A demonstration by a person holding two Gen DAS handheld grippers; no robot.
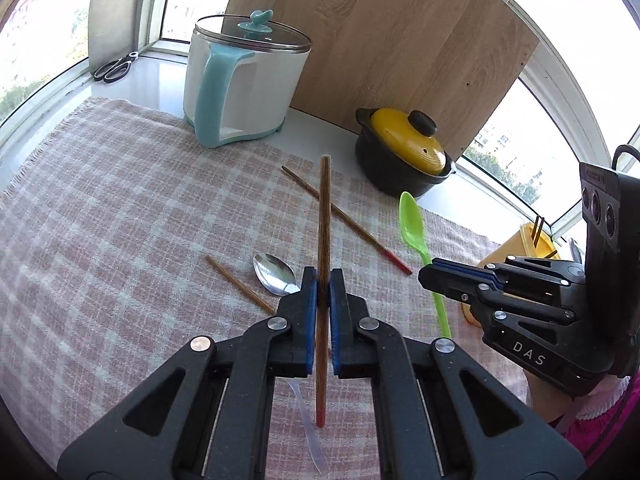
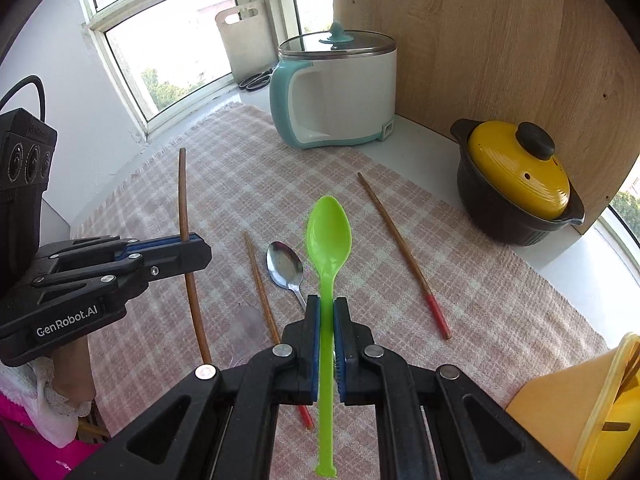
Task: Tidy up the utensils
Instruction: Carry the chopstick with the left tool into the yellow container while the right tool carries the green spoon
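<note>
My left gripper [image 1: 323,280] is shut on a brown chopstick [image 1: 324,232] with a red tip, held above the checked cloth; it shows in the right wrist view [image 2: 185,200] too. My right gripper [image 2: 327,304] is shut on a green plastic spoon [image 2: 329,232], bowl forward, also seen from the left wrist [image 1: 412,220]. On the cloth lie a metal spoon [image 2: 285,266] and two more red-tipped chopsticks [image 2: 400,248] [image 2: 260,284]. A yellow utensil holder [image 2: 576,412] with chopsticks in it stands at the right.
A white and teal pot with a glass lid [image 2: 340,92] stands at the back. A black pot with a yellow lid [image 2: 516,184] sits by a wooden board [image 2: 500,32]. Scissors [image 1: 116,66] and a cutting board [image 1: 114,12] are on the windowsill.
</note>
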